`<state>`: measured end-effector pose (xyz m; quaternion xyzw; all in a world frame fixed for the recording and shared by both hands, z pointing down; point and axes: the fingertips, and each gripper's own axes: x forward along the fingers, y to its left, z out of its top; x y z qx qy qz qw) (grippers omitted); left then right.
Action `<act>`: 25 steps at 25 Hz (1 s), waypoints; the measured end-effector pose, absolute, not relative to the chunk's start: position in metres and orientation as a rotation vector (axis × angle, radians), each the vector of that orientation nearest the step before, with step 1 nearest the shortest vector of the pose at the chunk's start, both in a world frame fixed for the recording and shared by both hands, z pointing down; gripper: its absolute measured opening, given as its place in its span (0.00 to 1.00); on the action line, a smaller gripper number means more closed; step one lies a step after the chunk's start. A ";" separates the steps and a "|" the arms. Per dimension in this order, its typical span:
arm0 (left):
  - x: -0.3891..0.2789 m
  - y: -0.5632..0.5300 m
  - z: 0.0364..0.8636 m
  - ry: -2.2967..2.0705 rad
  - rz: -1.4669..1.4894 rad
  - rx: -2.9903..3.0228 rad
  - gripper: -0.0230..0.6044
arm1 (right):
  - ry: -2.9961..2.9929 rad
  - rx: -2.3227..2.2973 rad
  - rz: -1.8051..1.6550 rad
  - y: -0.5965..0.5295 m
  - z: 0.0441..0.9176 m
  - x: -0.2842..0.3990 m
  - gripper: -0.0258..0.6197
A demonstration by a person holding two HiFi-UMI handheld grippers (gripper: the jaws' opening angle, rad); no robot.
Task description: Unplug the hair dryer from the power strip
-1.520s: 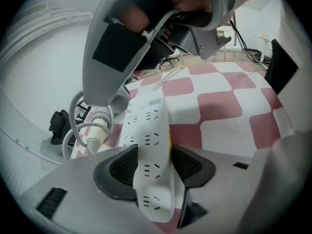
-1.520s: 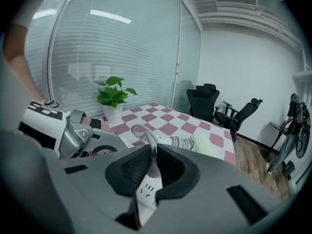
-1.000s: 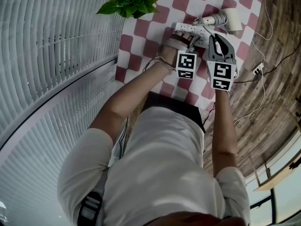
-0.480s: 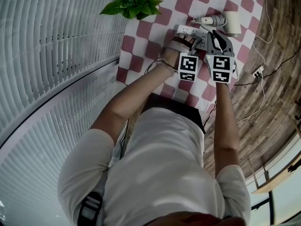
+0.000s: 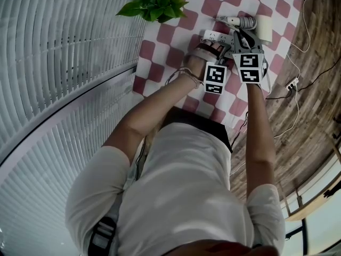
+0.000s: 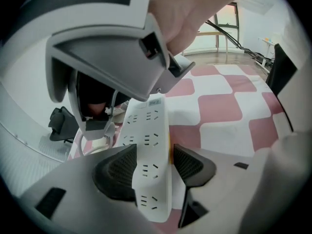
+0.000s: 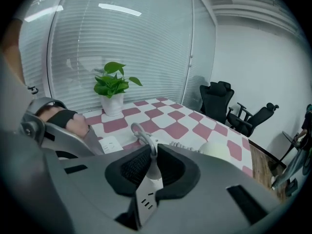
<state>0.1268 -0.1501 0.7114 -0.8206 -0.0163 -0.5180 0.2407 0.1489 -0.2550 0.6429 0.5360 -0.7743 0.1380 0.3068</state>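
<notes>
A white power strip point(image 5: 214, 36) lies on the red-and-white checked table point(image 5: 176, 33), and its sockets point(image 6: 148, 140) that face me are bare. My left gripper point(image 5: 216, 47) straddles the strip. Its jaws have just been opening; the right pad point(image 6: 191, 164) stands a sliver off the strip's edge. My right gripper point(image 5: 242, 36) is shut on the white plug point(image 7: 152, 172), and the cord point(image 7: 139, 130) loops up out of the jaws. It hangs above the strip's far end, by the cream hair dryer point(image 5: 251, 23).
A potted plant point(image 5: 154, 4) stands at the table's far left, beside the blinds. Loose cables and a small adapter point(image 5: 292, 80) lie on the wooden floor to the right. Black office chairs point(image 7: 219, 104) stand beyond the table.
My right gripper has moved away from me toward the hair dryer and a little lower, with the plug in it. The left gripper has stayed over the strip.
</notes>
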 end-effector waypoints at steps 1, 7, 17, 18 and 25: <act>0.127 -0.150 0.712 -0.045 -1.416 -2.245 0.40 | -2.047 1.409 0.358 -0.256 0.645 0.149 0.13; 0.126 -0.150 0.713 -0.040 -1.416 -2.245 0.40 | -2.031 1.341 0.348 -0.261 0.660 0.149 0.13; 0.127 -0.150 0.712 -0.055 -1.413 -2.271 0.40 | -1.990 1.310 0.373 -0.255 0.674 0.150 0.15; 0.127 -0.150 0.712 -0.062 -1.414 -2.273 0.40 | -1.990 1.319 0.380 -0.254 0.673 0.152 0.18; 0.126 -0.148 0.709 -0.068 -1.399 -2.328 0.41 | -2.014 1.395 0.382 -0.243 0.645 0.161 0.25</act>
